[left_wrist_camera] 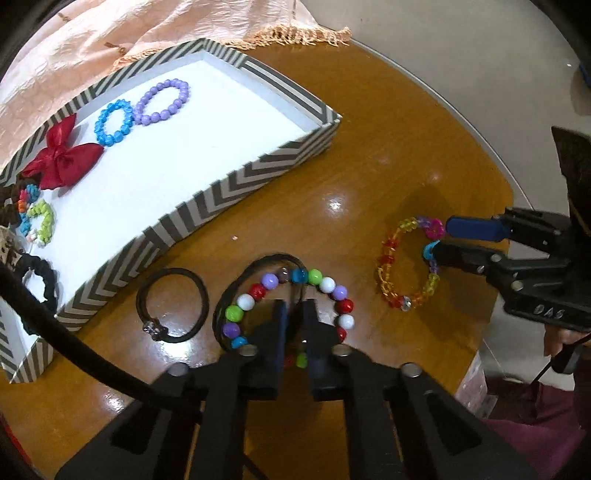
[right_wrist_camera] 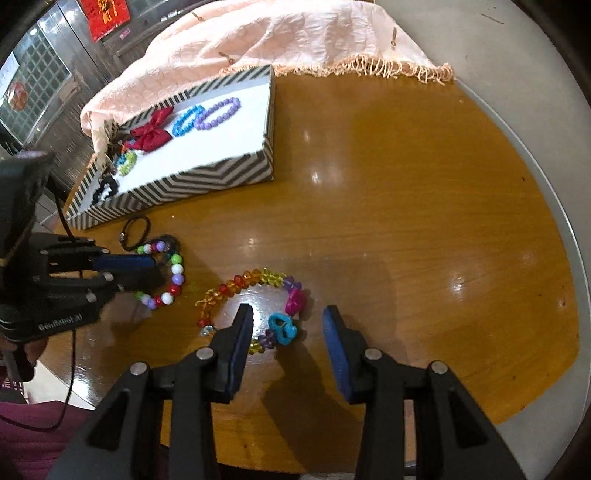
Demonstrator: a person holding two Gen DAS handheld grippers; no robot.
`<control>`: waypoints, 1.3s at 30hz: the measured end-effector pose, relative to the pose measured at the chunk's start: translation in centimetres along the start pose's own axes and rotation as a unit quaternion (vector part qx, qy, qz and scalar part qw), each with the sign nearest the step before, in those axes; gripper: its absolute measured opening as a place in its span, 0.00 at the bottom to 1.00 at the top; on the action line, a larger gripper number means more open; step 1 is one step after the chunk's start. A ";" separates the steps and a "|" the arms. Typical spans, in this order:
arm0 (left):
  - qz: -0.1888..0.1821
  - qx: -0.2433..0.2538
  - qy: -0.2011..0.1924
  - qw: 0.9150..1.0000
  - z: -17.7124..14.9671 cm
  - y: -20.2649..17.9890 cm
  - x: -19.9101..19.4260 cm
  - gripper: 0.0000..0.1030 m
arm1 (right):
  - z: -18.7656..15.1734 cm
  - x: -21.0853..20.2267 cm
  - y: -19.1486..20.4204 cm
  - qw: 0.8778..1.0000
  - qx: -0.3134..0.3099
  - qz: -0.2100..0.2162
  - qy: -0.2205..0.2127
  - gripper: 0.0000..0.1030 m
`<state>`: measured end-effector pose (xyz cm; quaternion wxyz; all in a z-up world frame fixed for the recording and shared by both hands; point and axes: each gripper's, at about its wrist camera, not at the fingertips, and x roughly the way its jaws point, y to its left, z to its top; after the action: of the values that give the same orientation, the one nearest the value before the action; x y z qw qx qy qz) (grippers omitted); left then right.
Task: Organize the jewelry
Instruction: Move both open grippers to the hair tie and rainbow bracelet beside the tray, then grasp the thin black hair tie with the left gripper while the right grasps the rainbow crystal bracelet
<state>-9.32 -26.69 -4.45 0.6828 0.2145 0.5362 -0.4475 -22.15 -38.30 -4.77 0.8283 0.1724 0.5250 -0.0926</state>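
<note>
On the wooden desk (right_wrist_camera: pixel 406 184) lie two beaded bracelets and one black hair tie (left_wrist_camera: pixel 170 305): the left gripper (left_wrist_camera: pixel 294 314), jaws nearly together, pinches the multicoloured round-bead bracelet (left_wrist_camera: pixel 258 291), while the right gripper (right_wrist_camera: pixel 288 325), jaws spread, straddles the translucent rainbow crystal bracelet (right_wrist_camera: pixel 236 284).

My glossy wooden table (right_wrist_camera: pixel 406 192) reflects light; beside it, the peach cloth (right_wrist_camera: pixel 280 33) looks crinkled and matt.

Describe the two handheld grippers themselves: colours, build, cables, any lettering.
Both are black plastic with silver rivets at the joints and blue pads inside the fingers. The left gripper bears pale lettering, roughly "GenRobot.AI", and trails a thin black cable. The right gripper has embossed letters, possibly "DAS". A maroon garment shows behind each.
</note>
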 end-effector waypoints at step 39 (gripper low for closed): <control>0.054 -0.147 -0.137 0.978 0.5 8.7 -12.0 0.00 | 10.3 -6.3 8.6 0.978 -0.172 -0.002 -0.116 0.06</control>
<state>-2.01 -18.12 5.23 0.7969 0.0771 0.4853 -0.3514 -13.34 -34.48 6.52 0.9005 0.0146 0.4340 -0.0220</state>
